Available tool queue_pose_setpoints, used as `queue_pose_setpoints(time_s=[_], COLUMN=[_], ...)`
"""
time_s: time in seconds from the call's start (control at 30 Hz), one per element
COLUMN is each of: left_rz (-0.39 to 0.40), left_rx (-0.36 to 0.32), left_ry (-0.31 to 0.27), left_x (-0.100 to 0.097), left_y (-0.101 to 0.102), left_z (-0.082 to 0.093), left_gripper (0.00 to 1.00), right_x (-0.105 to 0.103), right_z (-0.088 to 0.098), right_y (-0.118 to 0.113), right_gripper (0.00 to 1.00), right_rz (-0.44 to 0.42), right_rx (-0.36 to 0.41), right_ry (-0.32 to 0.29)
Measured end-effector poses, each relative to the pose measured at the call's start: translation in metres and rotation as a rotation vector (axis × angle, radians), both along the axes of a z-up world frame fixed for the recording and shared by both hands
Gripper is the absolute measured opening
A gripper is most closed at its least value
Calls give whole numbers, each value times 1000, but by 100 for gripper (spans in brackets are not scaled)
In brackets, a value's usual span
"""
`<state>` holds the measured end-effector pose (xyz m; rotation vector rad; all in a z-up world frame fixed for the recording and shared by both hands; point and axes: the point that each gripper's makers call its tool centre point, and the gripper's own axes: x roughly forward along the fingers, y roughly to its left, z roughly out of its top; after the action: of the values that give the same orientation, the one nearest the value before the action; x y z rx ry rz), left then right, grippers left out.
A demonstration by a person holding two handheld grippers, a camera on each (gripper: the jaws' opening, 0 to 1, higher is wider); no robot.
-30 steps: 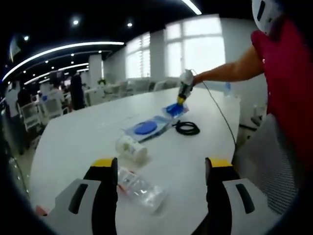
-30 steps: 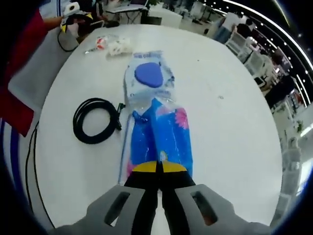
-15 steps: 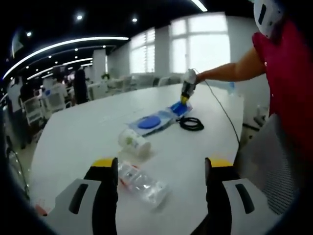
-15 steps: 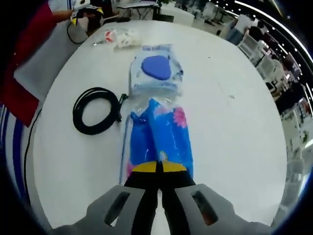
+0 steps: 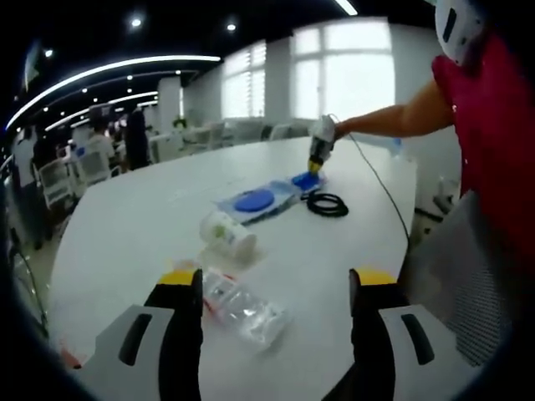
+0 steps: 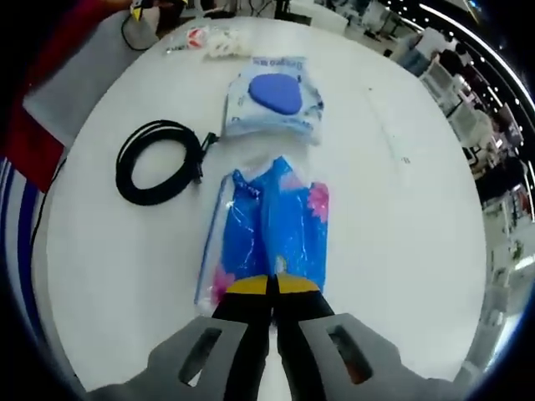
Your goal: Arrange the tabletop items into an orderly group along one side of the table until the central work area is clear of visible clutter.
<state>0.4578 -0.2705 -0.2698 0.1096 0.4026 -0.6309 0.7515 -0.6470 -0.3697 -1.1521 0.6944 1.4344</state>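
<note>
In the left gripper view our left gripper (image 5: 276,288) is spread wide with nothing between the jaws, hovering low over the near end of the white counter (image 5: 134,225). A clear plastic packet (image 5: 242,309) lies just ahead by the left jaw, long axis slanting away to the left, and a small white cup (image 5: 227,234) lies on its side a bit past it. Way across the counter we've got an outstretched bare arm (image 5: 393,121) holding the right gripper (image 5: 313,163) tipped down onto a blue packet.

In the right gripper view the right gripper (image 6: 269,288) is pinched fully together on the near edge of the blue flowered packet (image 6: 272,230), which lies flat with its long axis running straight away from us. Beyond it sits a packet with a blue oval (image 6: 276,96), apart from it, and a coiled black cable (image 6: 159,163) lies to the left.
</note>
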Motion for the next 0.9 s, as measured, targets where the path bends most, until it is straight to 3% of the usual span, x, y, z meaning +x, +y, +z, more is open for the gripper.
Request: queue_pose_setpoints(time_s=[0.5, 0.9], left_rz=[3, -14], left_rx=[-1, -14], left_ry=[5, -2], left_x=[-1, -2], left_y=[1, 2], left_z=[-1, 1], left_gripper=[68, 69], right_x=[5, -11], right_z=[12, 27], right_y=[1, -13], right_gripper=[7, 12], right_rz=[-6, -52], right_rx=[-13, -16], right_ry=[-41, -54])
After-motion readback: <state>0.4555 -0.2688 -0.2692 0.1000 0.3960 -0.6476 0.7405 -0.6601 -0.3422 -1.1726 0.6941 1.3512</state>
